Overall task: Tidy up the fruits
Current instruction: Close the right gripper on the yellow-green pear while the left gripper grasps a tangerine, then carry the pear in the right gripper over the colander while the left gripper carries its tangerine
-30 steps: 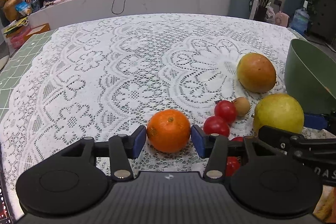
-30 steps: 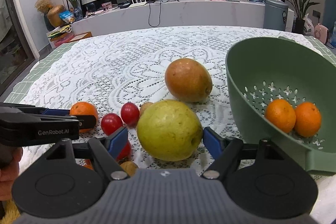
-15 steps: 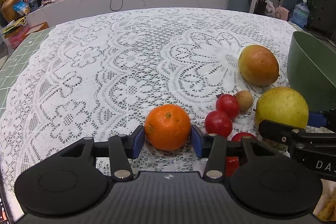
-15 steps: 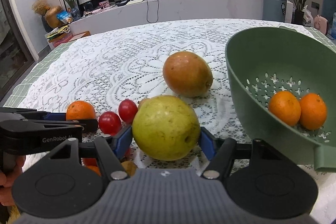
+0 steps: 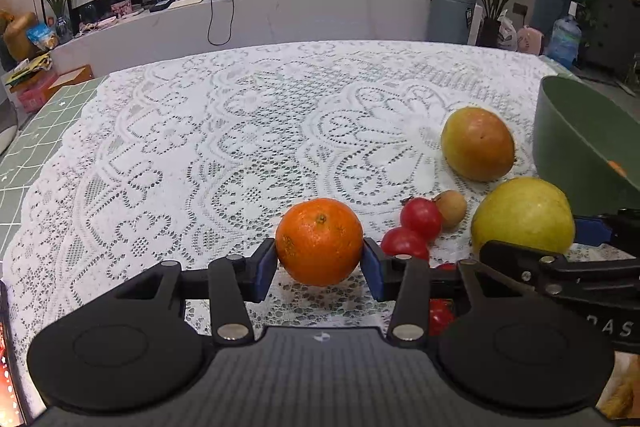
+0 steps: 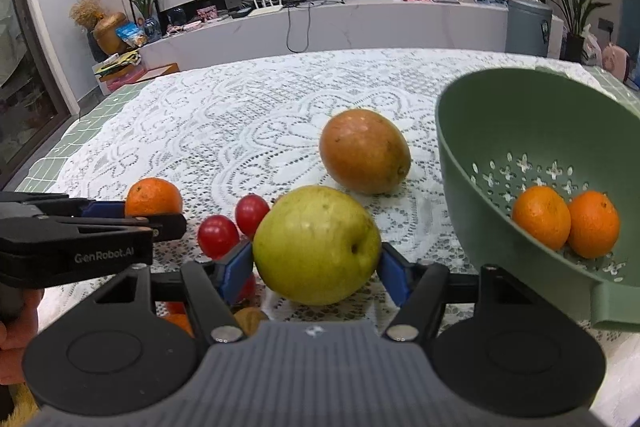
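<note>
Left wrist view: the left gripper has its blue pads pressed on the flanks of a mandarin on the lace tablecloth. It looks light and firm with a soft peel, so a grip across its widest part suits it. The right gripper clasps a yellow-green pear, heavier, smooth and easily bruised, just beside the green colander holding two mandarins. A second ago both sets of jaws stood clear of their fruit; the left has just been closing onto the mandarin, and the right has closed onto the pear.
</note>
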Action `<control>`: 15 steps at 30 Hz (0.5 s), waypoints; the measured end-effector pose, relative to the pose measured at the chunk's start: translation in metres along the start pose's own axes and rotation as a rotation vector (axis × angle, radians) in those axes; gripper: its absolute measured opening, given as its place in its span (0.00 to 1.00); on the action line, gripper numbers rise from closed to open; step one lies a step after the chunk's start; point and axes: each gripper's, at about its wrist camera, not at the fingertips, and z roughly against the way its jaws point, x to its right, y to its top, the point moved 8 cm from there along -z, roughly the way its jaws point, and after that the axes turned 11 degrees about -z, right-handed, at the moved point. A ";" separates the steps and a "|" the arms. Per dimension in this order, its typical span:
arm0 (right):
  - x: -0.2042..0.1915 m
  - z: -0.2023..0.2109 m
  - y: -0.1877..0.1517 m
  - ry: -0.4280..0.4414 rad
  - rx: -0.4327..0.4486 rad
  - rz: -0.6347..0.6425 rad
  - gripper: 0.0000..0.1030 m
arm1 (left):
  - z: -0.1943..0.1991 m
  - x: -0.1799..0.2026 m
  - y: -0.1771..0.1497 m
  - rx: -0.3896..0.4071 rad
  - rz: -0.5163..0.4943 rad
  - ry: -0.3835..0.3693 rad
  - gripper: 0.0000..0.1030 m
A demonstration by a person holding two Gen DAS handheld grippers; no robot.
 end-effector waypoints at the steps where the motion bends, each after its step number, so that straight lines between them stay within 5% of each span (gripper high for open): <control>1: -0.001 0.002 0.000 0.002 0.005 0.007 0.63 | 0.002 0.000 0.000 0.005 0.004 0.000 0.49; 15: -0.009 0.035 0.005 0.016 0.112 0.059 0.63 | 0.039 0.008 0.007 0.072 0.039 -0.009 0.49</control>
